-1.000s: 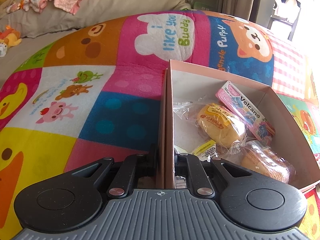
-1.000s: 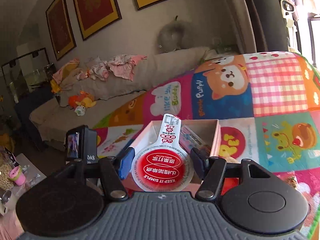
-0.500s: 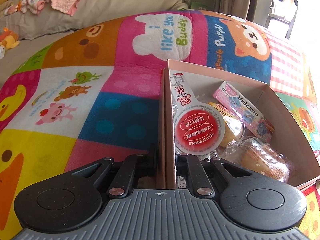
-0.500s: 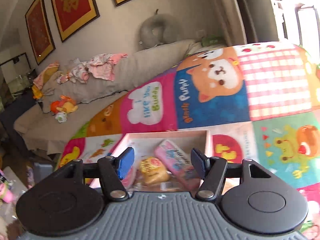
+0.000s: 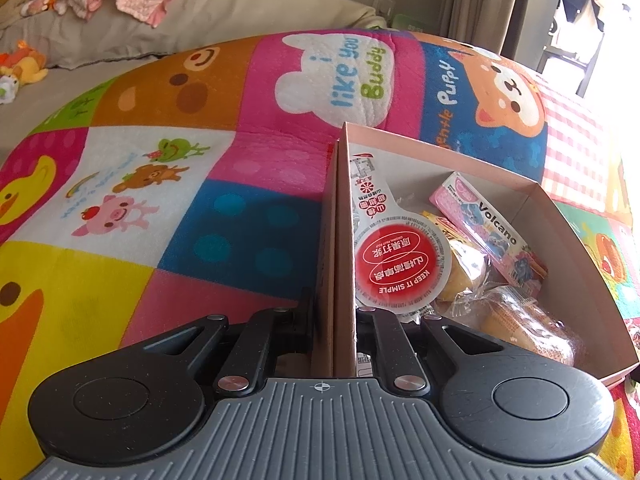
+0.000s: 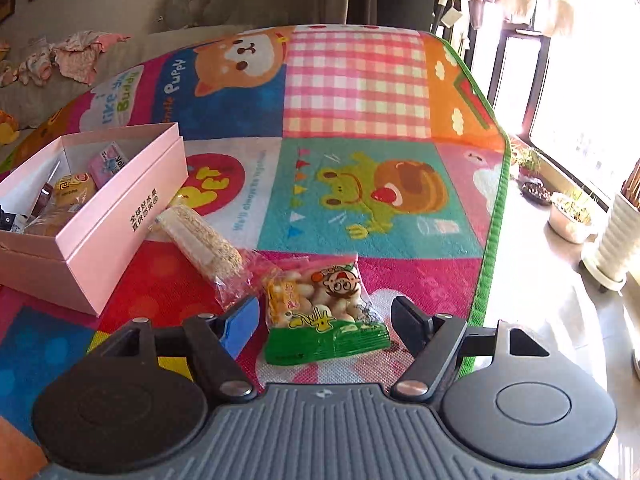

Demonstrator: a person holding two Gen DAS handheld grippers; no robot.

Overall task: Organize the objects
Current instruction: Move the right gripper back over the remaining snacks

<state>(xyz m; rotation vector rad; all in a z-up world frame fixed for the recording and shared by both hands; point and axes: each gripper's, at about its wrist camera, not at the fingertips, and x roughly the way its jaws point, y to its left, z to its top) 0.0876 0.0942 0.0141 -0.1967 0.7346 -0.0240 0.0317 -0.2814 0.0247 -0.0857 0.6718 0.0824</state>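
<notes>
Lying between spread fingers (image 6: 408, 326): snack bag (image 6: 320, 316).

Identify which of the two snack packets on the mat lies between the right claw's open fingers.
The green-bottomed cartoon-face snack bag; the long clear oat bar packet lies farther off, beside the pink box.

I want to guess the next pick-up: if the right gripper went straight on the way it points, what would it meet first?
Most likely the green-bottomed snack bag, lying on the play mat between the open fingers of the right gripper. Depth is unclear.
</notes>
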